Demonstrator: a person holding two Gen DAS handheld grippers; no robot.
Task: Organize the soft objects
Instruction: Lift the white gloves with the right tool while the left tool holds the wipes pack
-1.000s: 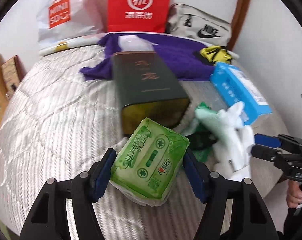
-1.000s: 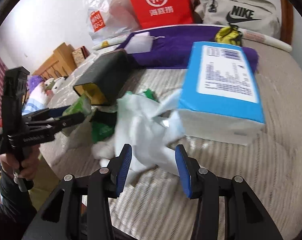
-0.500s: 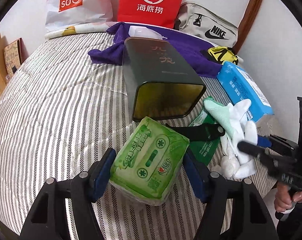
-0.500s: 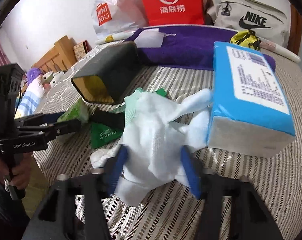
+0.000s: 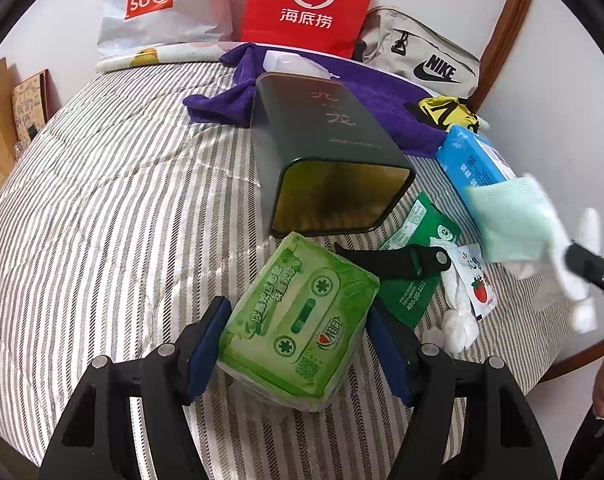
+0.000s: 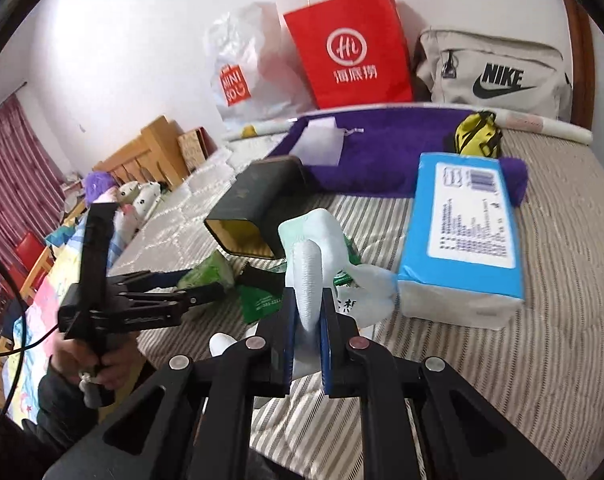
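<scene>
two handheld grippers are working over a striped bed (image 5: 102,208) where soft things are being sorted. the left gripper (image 5: 298,336) is holding a green tissue pack (image 5: 298,316) between its blue pads, which are pressing against the pack's two long sides, so the pack is sitting clamped and slightly raised, just in front of the open mouth of a dark rectangular tin (image 5: 326,168) lying on its side; this looks like a grip meant for sliding the pack into that tin, though that is only a guess. the right gripper (image 6: 306,344) is pinching a white cloth glove (image 6: 308,280) with a pale green cuff, its two fingers nearly together on a fold of the fabric, and the glove is hanging lifted above the bedding, probably to free it from the clutter below. lying right at the tin's mouth are a green sachet (image 5: 416,264), a black strap-like piece (image 5: 394,258) across it, a small packet with a strawberry print (image 5: 476,280) and a knotted white bundle (image 5: 458,316); these are crowding the approach to the opening. a blue tissue box (image 6: 466,232) is sitting just beside the raised glove. further back a purple towel (image 6: 394,144), a yellow pouch (image 6: 476,134), a red paper bag (image 6: 350,48), a white shopping bag (image 6: 242,68) and a beige nike bag (image 6: 494,72) are resting along the wall.
</scene>
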